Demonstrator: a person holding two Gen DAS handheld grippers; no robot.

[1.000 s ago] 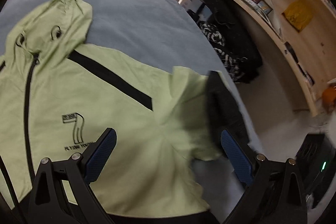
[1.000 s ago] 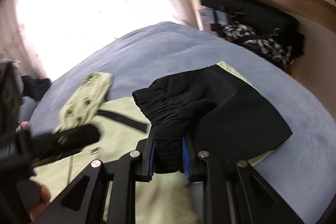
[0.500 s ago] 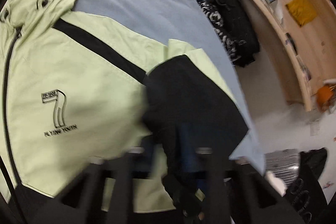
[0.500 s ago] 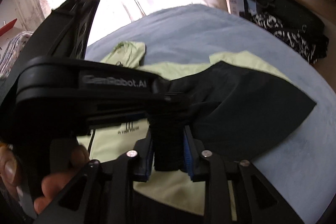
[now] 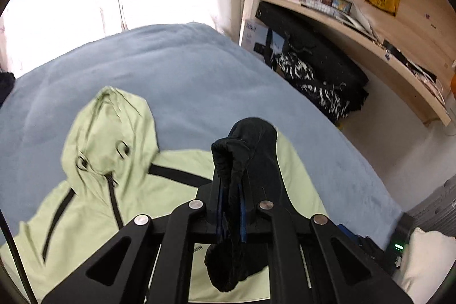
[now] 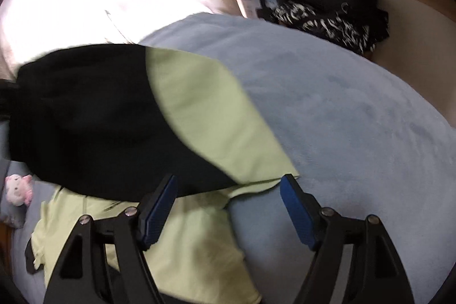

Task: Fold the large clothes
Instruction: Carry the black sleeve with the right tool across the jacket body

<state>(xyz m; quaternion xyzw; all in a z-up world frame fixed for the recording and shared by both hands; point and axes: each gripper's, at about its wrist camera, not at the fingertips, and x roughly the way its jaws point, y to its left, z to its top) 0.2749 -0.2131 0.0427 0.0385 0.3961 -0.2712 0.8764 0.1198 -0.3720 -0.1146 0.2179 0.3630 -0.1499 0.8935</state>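
Left wrist view: left gripper [image 5: 230, 207] clamped on the black elastic cuff [image 5: 228, 158] of the jacket's sleeve, which is raised off the bed.
Right wrist view: right gripper [image 6: 228, 207] has just been opening; its jaws stand apart, pads pressing on nothing, sleeve fabric just ahead of them.
Garment: light-green hooded jacket [image 5: 94, 190], front up and zipped, on the blue bedspread [image 5: 185, 70]; hood [image 5: 114, 118] flat toward the window.
Sleeve: black lower part [image 6: 94, 118] and green upper part drape across the right wrist view, hanging from the left grip.
Risk, slip: only bunched cuff is pinched; a quick pull could probably free it and drop the sleeve crooked.
Risk, drag: hauling the sleeve across may tug the body and wrinkle the chest.
Edges: bed drops off on the right toward the shelves [image 5: 356, 27] and a dark clothes pile [image 5: 319, 76]; a pink plush [image 6: 18, 188] lies at the left.
Open room: bare bedspread beyond the hood and right of the jacket.
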